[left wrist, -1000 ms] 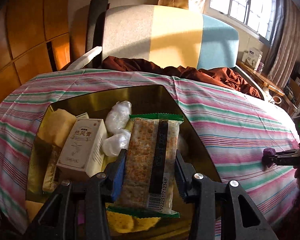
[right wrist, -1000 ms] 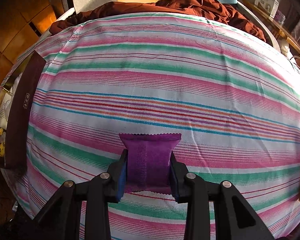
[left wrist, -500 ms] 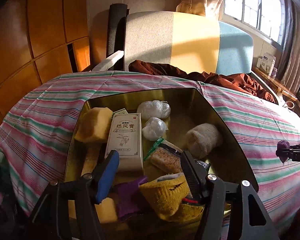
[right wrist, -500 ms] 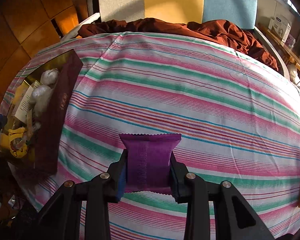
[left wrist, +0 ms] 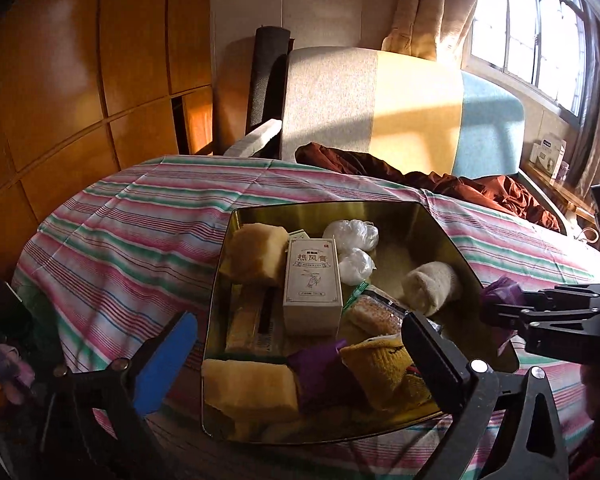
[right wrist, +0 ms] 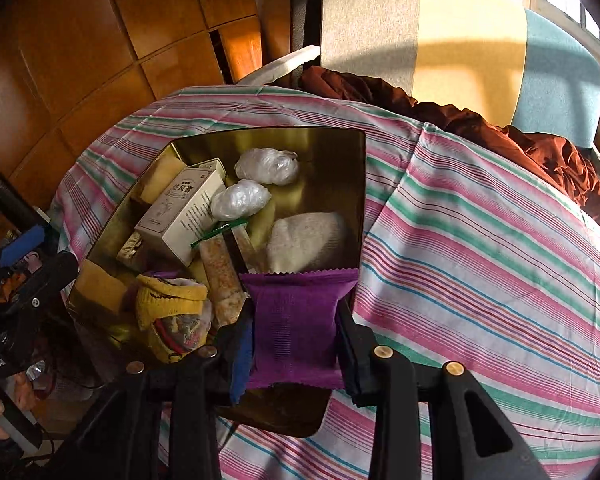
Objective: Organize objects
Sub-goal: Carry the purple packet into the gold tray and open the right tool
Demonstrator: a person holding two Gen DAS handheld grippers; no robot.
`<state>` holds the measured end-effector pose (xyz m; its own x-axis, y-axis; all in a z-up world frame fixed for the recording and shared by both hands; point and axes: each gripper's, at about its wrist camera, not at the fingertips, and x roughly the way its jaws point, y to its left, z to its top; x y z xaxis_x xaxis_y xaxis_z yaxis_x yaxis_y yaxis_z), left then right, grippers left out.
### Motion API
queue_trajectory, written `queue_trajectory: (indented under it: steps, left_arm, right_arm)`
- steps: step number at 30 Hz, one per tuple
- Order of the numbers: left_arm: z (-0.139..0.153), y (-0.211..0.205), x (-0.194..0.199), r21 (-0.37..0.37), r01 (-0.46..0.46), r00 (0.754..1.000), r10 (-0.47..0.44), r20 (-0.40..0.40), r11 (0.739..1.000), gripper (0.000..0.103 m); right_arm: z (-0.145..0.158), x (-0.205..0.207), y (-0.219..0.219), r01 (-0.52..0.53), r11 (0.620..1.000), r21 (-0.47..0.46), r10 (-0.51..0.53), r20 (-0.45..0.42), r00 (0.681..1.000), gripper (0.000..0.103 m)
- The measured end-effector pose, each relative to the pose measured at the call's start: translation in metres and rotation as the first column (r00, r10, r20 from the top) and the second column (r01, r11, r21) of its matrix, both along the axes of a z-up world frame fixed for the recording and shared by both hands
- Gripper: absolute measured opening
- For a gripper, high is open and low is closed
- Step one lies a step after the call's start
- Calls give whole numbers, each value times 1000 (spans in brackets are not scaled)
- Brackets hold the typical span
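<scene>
We see the right gripper (right wrist: 294, 334) at 6 o'clock in the right wrist view, jaws opening w/ the purple packet (right wrist: 296, 324) between them; pads look to be touching its sides, packet upright, over the near-right edge of the gold tin (right wrist: 340, 148). In the left wrist view the left gripper (left wrist: 300, 360) has its jaws opening too, spread wide w/ nothing between them, hovering at the tin's near edge.

Inside the tin, near to far: a yellow sock (left wrist: 384, 368) and a 2nd purple packet (left wrist: 320, 372) at 6 o'clock, a sponge-like yellow block (left wrist: 248, 388) at 7, a cracker pack (right wrist: 220, 276) approx centre, a white box (left wrist: 312, 284) standing behind it, a cream rolled sock (left wrist: 432, 286) at 3, two clear plastic wads (left wrist: 354, 236) at 12.

Tin sits on a striped cloth (right wrist: 480, 240). Beyond, at 12–1 o'clock, a brown garment (right wrist: 540, 148) and a chair back (right wrist: 440, 36).
</scene>
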<state>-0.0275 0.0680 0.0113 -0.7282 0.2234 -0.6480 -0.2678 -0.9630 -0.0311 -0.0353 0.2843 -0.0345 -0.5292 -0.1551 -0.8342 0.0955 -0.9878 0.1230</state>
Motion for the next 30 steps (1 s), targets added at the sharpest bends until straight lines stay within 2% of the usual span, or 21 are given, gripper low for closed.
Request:
queue_trajectory:
  steps: [1,3,4,6,9,14,19,27,30]
  left_arm:
    - [0,-1,1,-2,-4,1000,4,4,1000,103]
    - [-1,-4,2,-5,-17,1000,17,13,1000,103]
    - [-2,-5,3,-10,-27,1000,27,16,1000,103]
    - [-5,-8,4,-17,-42,999,42,25,999,103]
    - [-8,-12,6,-40,-78,996,79,30,996,103]
    - [-11,-21,10,-2,-115,992,115,46,993,103]
    - [-9,-23,16,-5,-139,990,139,19,990,103]
    - [-4,-25,28,-5,-153,987,152,-43,988,103]
    - [-2,-27,31,5,-147,988,147,-42,989,103]
  right_arm:
    - [-3,-1,-5,1,1000,5,-1,2,1000,51]
    - [-6,-3,-11,-1,1000,-2,1,4,1000,57]
    - [-7,-3,-14,2,1000,-1,-2,4,1000,66]
    - [-8,-1,-18,14,1000,3,-14,-7,1000,72]
    - [-5,6,-22,42,999,18,-42,-29,999,73]
    - [4,21,-22,146,988,47,-141,-96,985,77]
    - [13,34,-21,221,973,66,-209,-149,966,78]
    - [22,46,-32,236,967,99,-213,-201,956,78]
    - [25,47,-36,232,967,105,-206,-212,955,78]
